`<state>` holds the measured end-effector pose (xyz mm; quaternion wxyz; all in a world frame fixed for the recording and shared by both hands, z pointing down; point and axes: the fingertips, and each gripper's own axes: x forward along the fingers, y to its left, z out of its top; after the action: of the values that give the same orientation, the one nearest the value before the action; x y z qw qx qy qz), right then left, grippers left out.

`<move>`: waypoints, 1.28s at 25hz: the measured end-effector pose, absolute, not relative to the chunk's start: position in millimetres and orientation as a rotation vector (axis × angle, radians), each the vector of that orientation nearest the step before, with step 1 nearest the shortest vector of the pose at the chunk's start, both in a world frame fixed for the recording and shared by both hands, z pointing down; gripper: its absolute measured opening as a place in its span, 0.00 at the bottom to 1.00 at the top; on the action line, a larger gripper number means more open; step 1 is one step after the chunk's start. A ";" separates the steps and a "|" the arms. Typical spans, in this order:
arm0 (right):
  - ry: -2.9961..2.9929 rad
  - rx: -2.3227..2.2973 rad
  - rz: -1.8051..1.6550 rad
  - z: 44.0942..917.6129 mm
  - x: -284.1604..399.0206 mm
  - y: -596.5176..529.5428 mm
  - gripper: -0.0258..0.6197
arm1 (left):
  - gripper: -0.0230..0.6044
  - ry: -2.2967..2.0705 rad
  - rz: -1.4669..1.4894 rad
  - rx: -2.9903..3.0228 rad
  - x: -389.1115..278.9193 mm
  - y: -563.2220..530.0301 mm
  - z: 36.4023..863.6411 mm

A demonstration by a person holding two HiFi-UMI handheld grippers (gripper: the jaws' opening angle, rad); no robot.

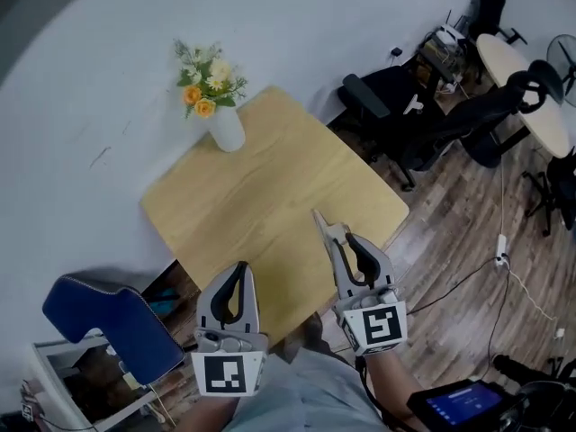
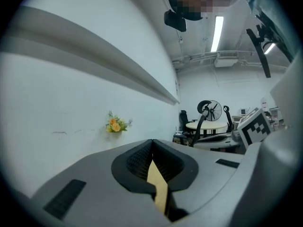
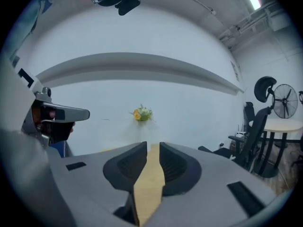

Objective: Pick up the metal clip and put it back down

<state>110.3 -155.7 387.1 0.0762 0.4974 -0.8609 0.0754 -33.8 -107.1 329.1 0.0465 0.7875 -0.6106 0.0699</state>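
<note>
My left gripper (image 1: 239, 275), at the bottom of the frame, is clenched on nothing. My right gripper (image 1: 335, 230) has its jaws slightly parted and empty over the wooden table (image 1: 261, 174). I can't make out the metal clip in any view.

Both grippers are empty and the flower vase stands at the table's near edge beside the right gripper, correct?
Not quite. The flower vase stands at the table's far corner, by the wall, as the head view shows. The left gripper and right gripper are empty.
</note>
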 end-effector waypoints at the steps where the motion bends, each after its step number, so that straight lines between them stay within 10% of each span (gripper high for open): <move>1: -2.612 1.466 0.200 374.5 102.4 -151.3 0.19 | 0.07 -1.894 0.196 2.401 -36.1 -104.6 320.0; 32: -2.848 1.146 -0.044 304.5 14.3 -105.0 0.11 | 0.07 -2.306 0.092 2.219 -95.0 -54.6 262.8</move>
<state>14.3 -105.0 304.5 0.0359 0.3730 -0.9270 -0.0143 -95.0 -54.6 262.8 -0.0300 0.6929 -0.7198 0.0287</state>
